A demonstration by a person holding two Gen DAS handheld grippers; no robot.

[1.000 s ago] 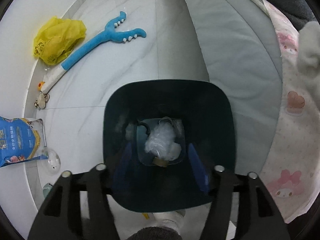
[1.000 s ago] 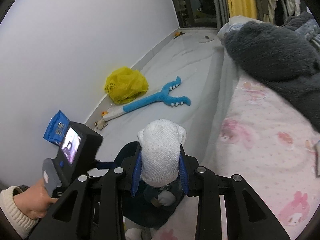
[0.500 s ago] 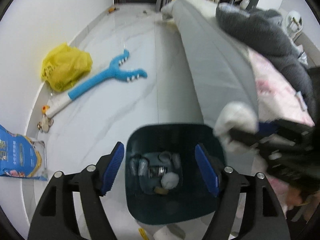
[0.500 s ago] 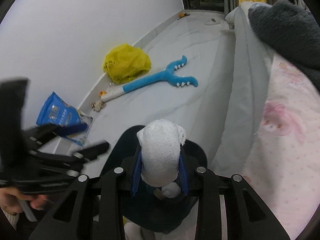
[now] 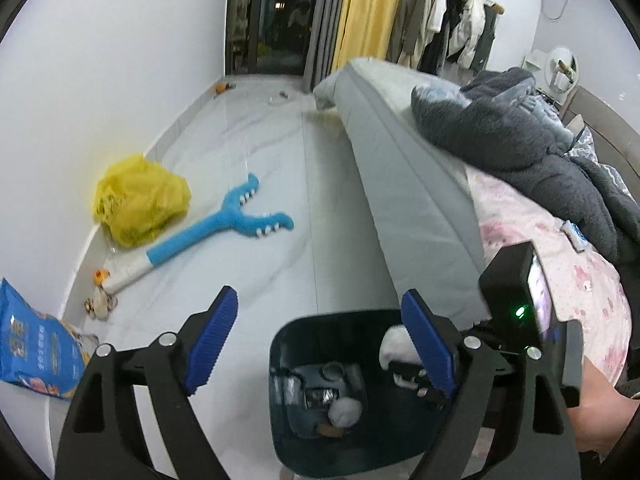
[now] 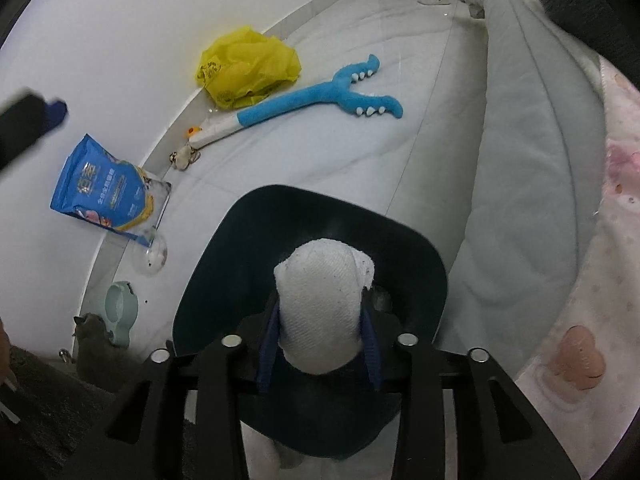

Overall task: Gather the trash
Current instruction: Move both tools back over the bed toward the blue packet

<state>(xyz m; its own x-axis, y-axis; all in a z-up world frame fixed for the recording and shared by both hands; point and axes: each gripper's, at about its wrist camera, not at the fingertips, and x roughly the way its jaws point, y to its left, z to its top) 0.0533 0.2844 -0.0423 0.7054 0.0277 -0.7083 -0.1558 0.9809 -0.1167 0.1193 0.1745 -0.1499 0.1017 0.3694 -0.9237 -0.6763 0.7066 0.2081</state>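
A crumpled white wad of tissue (image 6: 324,312) sits between the blue pads of the right hand-held gripper (image 6: 320,338), whose jaws are opening around it, directly above the dark teal plastic trash bin (image 6: 256,248) on the pale marble floor (image 6: 360,152). The bin holds other scraps. The left hand-held gripper (image 5: 320,344) hovers above the bin, jaws opening, with nothing between them. Beyond lie a blue plush toy (image 6: 320,98), a yellow plastic bag (image 6: 248,66) and a blue pouch (image 6: 106,192) by the wall.

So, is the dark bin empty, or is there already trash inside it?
Not empty. The left wrist view shows wrappers and a white wad on the bottom of the dark bin.
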